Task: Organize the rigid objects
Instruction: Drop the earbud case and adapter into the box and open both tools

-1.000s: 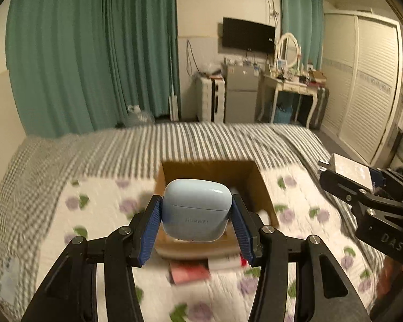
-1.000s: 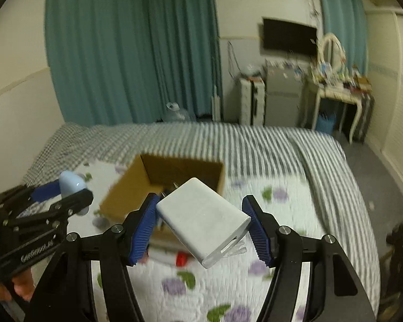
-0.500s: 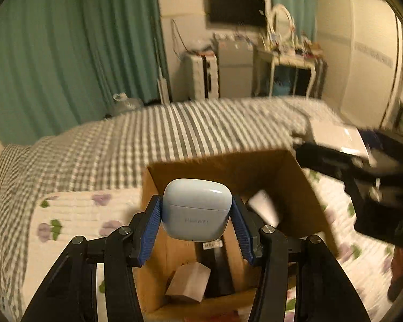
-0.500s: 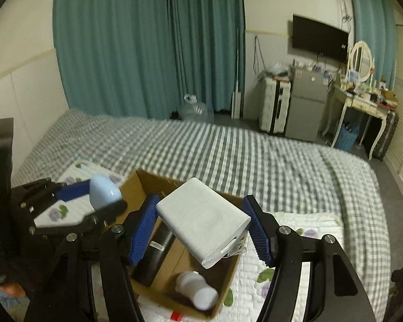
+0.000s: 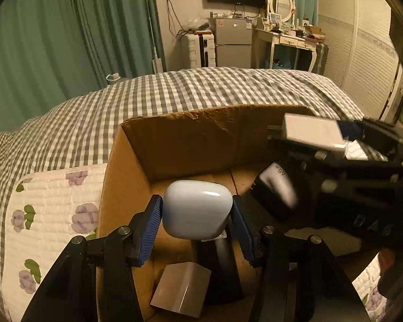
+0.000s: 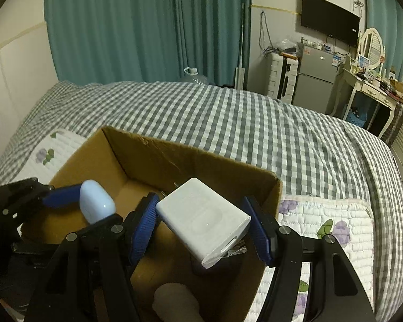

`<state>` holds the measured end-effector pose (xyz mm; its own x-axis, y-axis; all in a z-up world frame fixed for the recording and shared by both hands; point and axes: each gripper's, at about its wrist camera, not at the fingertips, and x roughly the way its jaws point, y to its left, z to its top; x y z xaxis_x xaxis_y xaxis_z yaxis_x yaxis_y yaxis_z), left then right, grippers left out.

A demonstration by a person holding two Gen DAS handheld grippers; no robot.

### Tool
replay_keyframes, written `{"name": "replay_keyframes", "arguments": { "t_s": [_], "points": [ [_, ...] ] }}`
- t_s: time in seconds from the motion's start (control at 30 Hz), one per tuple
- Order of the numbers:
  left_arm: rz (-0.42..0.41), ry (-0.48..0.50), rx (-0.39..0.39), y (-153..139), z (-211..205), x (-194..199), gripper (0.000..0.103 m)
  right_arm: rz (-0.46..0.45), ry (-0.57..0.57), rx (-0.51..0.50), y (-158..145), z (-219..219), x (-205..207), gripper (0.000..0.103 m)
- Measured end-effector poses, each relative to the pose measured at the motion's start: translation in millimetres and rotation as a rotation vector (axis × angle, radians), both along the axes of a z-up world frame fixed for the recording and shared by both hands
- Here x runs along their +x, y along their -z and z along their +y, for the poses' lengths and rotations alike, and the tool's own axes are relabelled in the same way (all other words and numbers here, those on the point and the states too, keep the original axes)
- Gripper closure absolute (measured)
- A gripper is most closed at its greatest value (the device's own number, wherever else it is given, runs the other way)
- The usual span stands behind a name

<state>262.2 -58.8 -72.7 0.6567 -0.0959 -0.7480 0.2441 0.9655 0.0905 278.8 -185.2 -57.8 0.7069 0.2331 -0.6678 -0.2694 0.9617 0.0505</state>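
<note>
My left gripper [image 5: 197, 218] is shut on a pale blue earbud case [image 5: 197, 213] and holds it inside the open cardboard box [image 5: 180, 139], above its floor. My right gripper [image 6: 202, 226] is shut on a white charger block [image 6: 202, 221] and holds it over the box's right half [image 6: 174, 161]. The charger also shows in the left wrist view [image 5: 313, 131] with the right gripper [image 5: 362, 177] at the box's right side. The earbud case shows in the right wrist view [image 6: 96, 205].
In the box lie a small tan block [image 5: 181, 292], a dark object [image 5: 223, 263] and a black-and-white item [image 5: 275, 187]. The box stands on a flowered white quilt [image 5: 48, 214] over a grey checked bedspread [image 6: 255, 128]. A fridge, dressing table and wardrobe stand beyond the bed.
Both grippers have moved forward and down from above the bed into the box's opening, each holding its object. The box now fills the lower part of both views.
</note>
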Motion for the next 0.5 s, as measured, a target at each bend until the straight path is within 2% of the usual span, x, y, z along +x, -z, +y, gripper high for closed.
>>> {"name": "replay_keyframes", "arguments": {
  "t_s": [0.1,0.2,0.27,0.5],
  "points": [
    [-0.006,-0.011,0.016,-3.6,-2.7,-3.1,0.046,0.019,0.011,-0.002,-4.0,-2.3,-1.5,0.038],
    [-0.011,-0.030,-0.001,-18.6,-2.6,-11.7,0.042,0.000,0.028,0.006,-18.4,-7.7,-12.9,0.026],
    [-0.029,-0.047,-0.005,-33.5,-1.4,-20.1,0.037,-0.032,0.046,0.010,-39.3,-13.3,-24.5,0.024],
    [-0.147,-0.102,-0.027,-110.8,14.8,-70.5,0.033,-0.150,0.100,-0.031,-118.6,-24.8,-80.9,0.007]
  ]
}}
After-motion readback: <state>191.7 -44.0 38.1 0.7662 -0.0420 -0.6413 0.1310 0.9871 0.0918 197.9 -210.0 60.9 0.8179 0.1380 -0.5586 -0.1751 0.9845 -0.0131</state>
